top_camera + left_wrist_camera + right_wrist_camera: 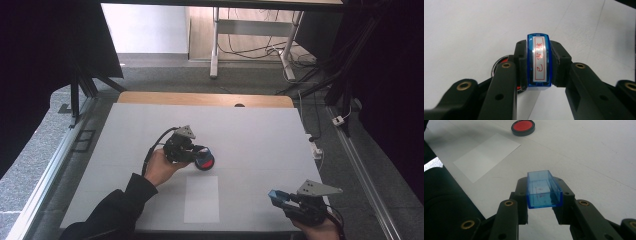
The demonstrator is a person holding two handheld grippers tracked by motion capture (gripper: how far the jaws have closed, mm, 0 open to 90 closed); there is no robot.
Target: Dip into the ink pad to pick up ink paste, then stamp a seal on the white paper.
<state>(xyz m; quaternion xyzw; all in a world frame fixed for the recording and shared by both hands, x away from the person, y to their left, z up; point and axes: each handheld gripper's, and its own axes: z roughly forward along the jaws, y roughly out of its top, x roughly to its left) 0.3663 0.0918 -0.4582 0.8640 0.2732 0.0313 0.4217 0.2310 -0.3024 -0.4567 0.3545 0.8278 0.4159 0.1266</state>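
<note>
My left gripper (196, 151) is shut on a blue stamp (539, 61) whose white label bears red characters. It hovers over a round red ink pad (204, 162), whose metal rim (496, 65) peeks out beside the left jaw in the left gripper view. Near the table's front right corner, my right gripper (281, 198) is shut on a clear blue stamp cap (544, 191), open side up and held just above the table. From the right gripper view the ink pad (523, 127) lies far ahead.
A white sheet of paper (201, 198) lies flat near the front edge between the two hands, also seen as the paper (486, 155) in the right gripper view. A dark sleeve (444, 202) rises at the left of that view. The white table top (260, 130) is bare beyond.
</note>
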